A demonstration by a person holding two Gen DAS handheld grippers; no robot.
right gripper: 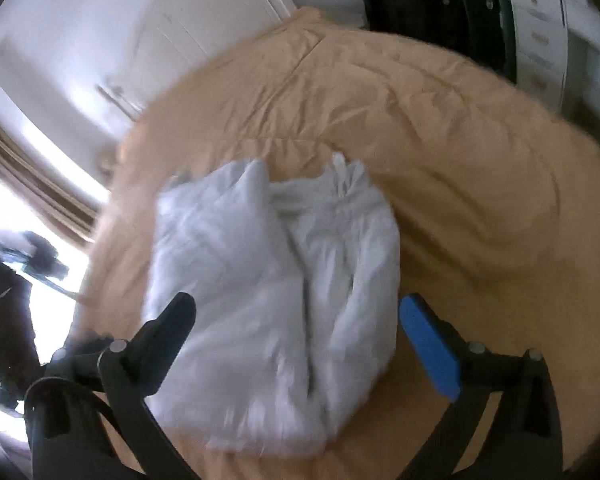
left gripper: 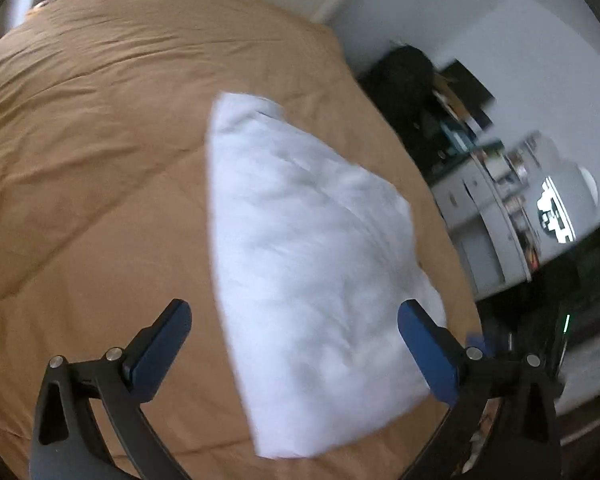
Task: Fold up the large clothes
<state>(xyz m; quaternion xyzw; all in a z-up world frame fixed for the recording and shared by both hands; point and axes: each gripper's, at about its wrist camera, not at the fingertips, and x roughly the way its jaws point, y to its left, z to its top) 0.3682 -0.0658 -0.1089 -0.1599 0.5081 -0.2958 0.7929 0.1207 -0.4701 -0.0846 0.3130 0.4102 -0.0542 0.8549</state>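
left wrist view first: on the left lies a big tan blanket (left gripper: 100,152) with soft wrinkles, spread over a bed. the left gripper (left gripper: 296,320) pokes up from the bottom, and its two blue fingers (left gripper: 162,344) stand far apart with nothing pinched between them. between the fingers, and lower down on the blanket, sits the white garment (left gripper: 308,264), folded into a puffy bundle. it lies near the right edge of the bed and looks a bit blurry. further right, past the bed, there is a dark bag or chair, i cannot tell which, and a white set of drawers (left gripper: 488,216) with small things on top. right wrist view next: on the far left a bright window (right gripper: 16,216) glows beside a striped curtain (right gripper: 28,168), and a white cupboard door (right gripper: 204,36) stands behind the bed. the tan blanket (right gripper: 440,128) fills the middle and the right. the white garment (right gripper: 272,288) rests on it, folded, with a deep crease running down its middle. the right gripper (right gripper: 296,320) is also wide apart and holds nothing; the bundle shows in the gap between its fingers (right gripper: 428,344), but the pads do not press on it.
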